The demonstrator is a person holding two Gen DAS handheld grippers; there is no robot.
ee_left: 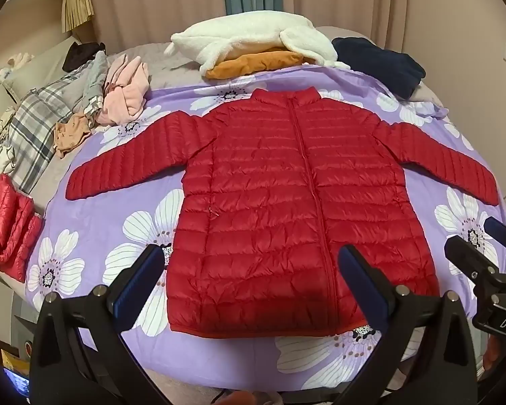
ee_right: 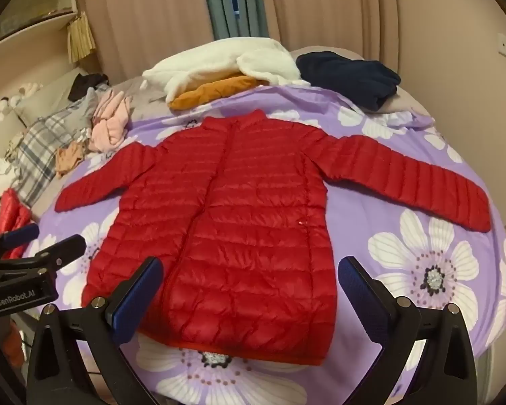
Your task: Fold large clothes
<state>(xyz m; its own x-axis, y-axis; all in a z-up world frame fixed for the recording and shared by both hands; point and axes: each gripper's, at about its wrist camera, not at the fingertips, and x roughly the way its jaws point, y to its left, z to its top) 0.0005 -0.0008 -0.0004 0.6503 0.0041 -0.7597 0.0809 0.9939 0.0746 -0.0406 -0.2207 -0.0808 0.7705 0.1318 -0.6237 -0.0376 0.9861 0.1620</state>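
Observation:
A red quilted puffer jacket [ee_left: 280, 202] lies flat and zipped on a purple flowered sheet [ee_left: 118, 209], both sleeves spread out to the sides, collar at the far end. It also shows in the right wrist view [ee_right: 239, 222]. My left gripper [ee_left: 253, 270] is open and empty, hovering above the jacket's hem. My right gripper [ee_right: 249, 280] is open and empty, also above the hem. The right gripper shows at the right edge of the left wrist view [ee_left: 479, 253]; the left gripper shows at the left edge of the right wrist view [ee_right: 33, 239].
At the far end lie a white fleece [ee_left: 253, 40] over an orange garment [ee_left: 256, 64] and a navy garment [ee_left: 381, 64]. At left are a pink garment [ee_left: 124, 98], a plaid cloth [ee_left: 37, 125] and a folded red puffer item [ee_left: 13, 233]. Curtains hang behind.

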